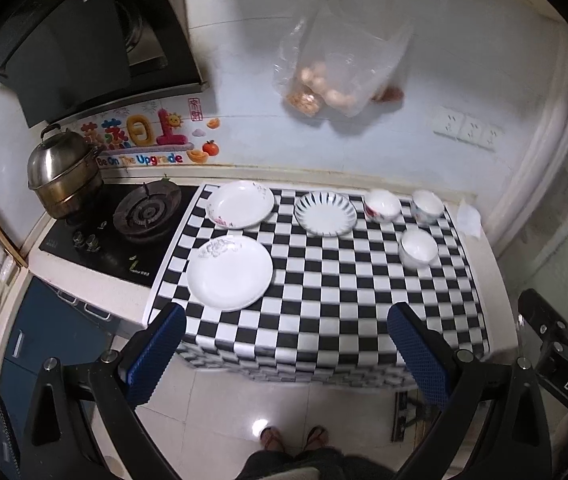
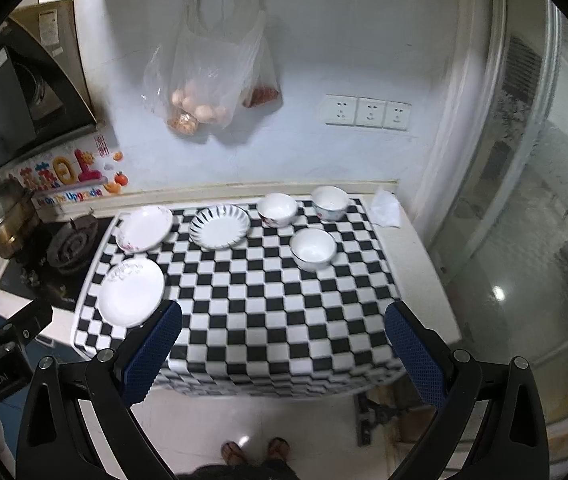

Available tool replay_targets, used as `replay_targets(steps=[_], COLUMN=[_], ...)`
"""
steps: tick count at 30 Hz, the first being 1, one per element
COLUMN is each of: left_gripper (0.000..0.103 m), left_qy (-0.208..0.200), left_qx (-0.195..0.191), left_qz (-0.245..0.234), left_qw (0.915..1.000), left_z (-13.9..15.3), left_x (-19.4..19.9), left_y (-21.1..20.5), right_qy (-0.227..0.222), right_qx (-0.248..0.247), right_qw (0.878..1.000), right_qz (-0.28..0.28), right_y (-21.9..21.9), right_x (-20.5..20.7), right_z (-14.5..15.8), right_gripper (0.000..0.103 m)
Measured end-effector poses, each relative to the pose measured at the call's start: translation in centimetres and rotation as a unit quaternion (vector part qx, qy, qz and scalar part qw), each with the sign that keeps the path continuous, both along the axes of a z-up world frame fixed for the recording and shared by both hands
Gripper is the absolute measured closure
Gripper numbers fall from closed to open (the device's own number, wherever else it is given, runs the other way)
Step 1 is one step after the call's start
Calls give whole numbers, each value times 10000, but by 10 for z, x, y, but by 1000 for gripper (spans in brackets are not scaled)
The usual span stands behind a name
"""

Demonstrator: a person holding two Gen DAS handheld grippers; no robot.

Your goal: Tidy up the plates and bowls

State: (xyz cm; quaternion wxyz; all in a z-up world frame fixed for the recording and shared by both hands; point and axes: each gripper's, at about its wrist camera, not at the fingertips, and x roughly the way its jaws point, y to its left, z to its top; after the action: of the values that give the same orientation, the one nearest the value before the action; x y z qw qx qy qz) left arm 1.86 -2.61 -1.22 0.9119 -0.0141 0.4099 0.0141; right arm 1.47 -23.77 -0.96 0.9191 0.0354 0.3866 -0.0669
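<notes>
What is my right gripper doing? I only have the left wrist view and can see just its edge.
Observer: The right gripper is open. Its blue-padded fingers are wide apart with nothing between them, and it is held over the near edge of the checkered cloth.
Operator: Which dish lies ahead of it?
Observer: In its own view the near bowl sits just right of centre, with only bare cloth before it.
Operator: Is there space right of the cloth?
Observer: Yes, a bare strip of counter runs along the cloth's right side. Only a crumpled white wrapper lies at its back end.
</notes>
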Motion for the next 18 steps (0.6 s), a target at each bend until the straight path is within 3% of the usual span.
replay_targets(steps=[3, 5, 9, 14, 18], left_gripper=[0, 0, 0, 3, 15], left_qy=[-63, 82, 630, 1367, 1979], left_qx=[147, 299, 185, -194, -466], left_qz=[173, 299, 478, 651, 708], left_qw=[9997, 9991, 9967, 9883, 9765], left_z=[-23, -42, -91, -167, -236], left_x=[22, 44, 101, 179, 241], left_y=[10, 24, 68, 146, 207], right_qy=[-130, 97, 711, 1604, 2214], right_qx=[-66, 5, 613, 1223, 1453], right_qw=[9997, 9991, 9922, 9721, 9549], right_qz=[190, 405, 820, 1197, 1341], right_y=[4, 12, 37, 97, 148], right_x=[23, 51, 116, 213, 279], right_z=[-26, -50, -109, -208, -284], right_gripper=[0, 0, 0, 0, 2])
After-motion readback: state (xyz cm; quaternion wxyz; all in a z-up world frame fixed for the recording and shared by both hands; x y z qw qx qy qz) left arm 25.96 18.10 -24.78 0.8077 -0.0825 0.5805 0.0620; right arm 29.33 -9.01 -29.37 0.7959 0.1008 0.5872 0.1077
